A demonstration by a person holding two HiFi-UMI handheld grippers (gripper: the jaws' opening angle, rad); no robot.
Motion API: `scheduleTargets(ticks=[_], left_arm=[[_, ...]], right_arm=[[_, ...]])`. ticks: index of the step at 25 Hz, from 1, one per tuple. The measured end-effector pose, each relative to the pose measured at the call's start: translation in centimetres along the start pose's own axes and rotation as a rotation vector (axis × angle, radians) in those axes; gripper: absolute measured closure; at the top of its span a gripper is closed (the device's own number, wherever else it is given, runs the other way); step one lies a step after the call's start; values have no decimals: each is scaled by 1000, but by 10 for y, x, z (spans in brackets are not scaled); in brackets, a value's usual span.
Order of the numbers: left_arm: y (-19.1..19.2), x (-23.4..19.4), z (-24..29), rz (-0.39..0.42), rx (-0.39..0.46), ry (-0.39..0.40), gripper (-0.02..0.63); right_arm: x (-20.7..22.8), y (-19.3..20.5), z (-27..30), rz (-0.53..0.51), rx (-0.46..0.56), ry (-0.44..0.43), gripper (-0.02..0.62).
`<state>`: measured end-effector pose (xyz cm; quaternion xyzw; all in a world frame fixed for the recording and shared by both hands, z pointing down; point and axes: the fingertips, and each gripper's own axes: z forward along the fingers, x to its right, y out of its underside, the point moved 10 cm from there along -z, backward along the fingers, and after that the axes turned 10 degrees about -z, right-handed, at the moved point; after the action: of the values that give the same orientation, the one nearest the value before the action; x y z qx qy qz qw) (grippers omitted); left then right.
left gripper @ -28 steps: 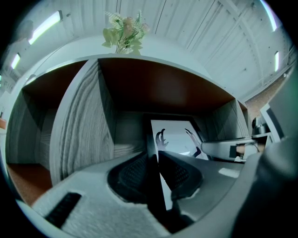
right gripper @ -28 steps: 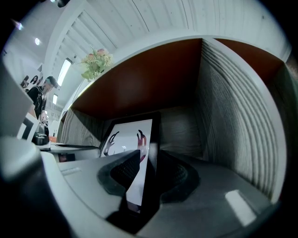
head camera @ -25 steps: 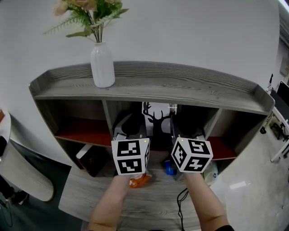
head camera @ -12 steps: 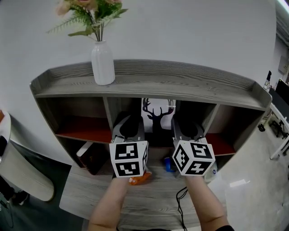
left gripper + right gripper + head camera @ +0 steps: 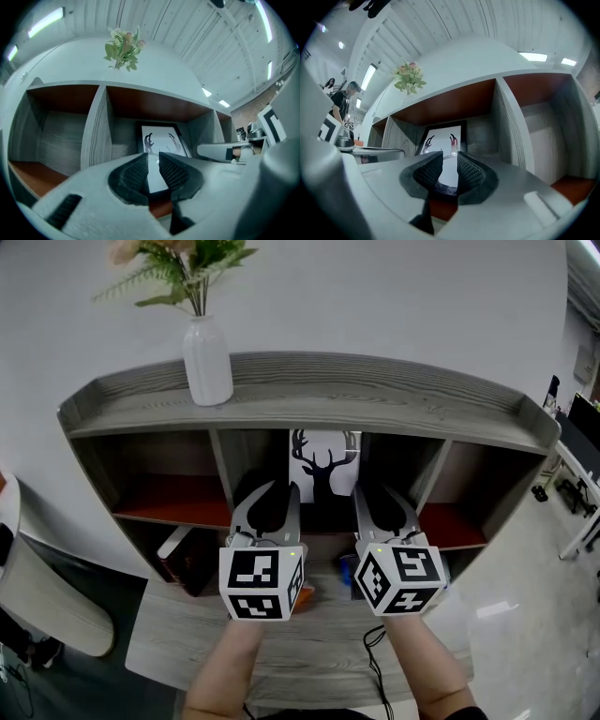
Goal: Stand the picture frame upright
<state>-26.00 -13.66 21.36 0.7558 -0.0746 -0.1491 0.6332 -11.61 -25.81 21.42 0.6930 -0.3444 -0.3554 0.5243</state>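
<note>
Plainly, what matters here is that the picture frame point(image 5: 323, 463) lies straight ahead of both grippers and between their two lines of reach, deeper inside the middle compartment point(image 5: 330, 521) of the shelf unit point(image 5: 394, 397). The left gripper point(image 5: 270, 493) sits just to the frame's left and the right gripper point(image 5: 380, 491) just to its right, both at the compartment's mouth and apart from the frame.

In the left gripper view the frame point(image 5: 161, 138) shows beyond the left gripper point(image 5: 153, 157), a little right of the gap. In the right gripper view the frame point(image 5: 440, 138) shows beyond the right gripper point(image 5: 450, 157), a little left of the gap. Neither hand looks clearly nearer; they flank it about evenly.

The frame's long axis runs up and down. Its foot is on the compartment floor and its antler print faces the grippers. It seems to lean back slightly towards the rear wall, though whether it touches that wall cannot be told.

Both pairs of jaws have just been closing, yet each shows a narrow gap with nothing between the pads; the frame is only seen through that gap, further off. Neither gripper holds anything.

Judged from how it stands, the frame already looks upright, so any coming move would run along the line towards or away from it, not sideways.
</note>
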Motion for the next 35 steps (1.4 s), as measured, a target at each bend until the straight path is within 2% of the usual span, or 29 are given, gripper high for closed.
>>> scheduleTargets(ticks=[6,26,29,35], left_arm=[[0,12,-15,6,-2,62,551],[36,13,-53,-39,-57,101,588],[43,14,-60,-47,-58,94,611],[58,20,-71,-64,-84,108,611]], right_arm=[[-10,5,-12,9,-4,-30,525],[-30,28,-47,69,8,-94,557],[-33,33,-53,74,-4,-105,566],[-38,50,-67,104,-45,-112,578]])
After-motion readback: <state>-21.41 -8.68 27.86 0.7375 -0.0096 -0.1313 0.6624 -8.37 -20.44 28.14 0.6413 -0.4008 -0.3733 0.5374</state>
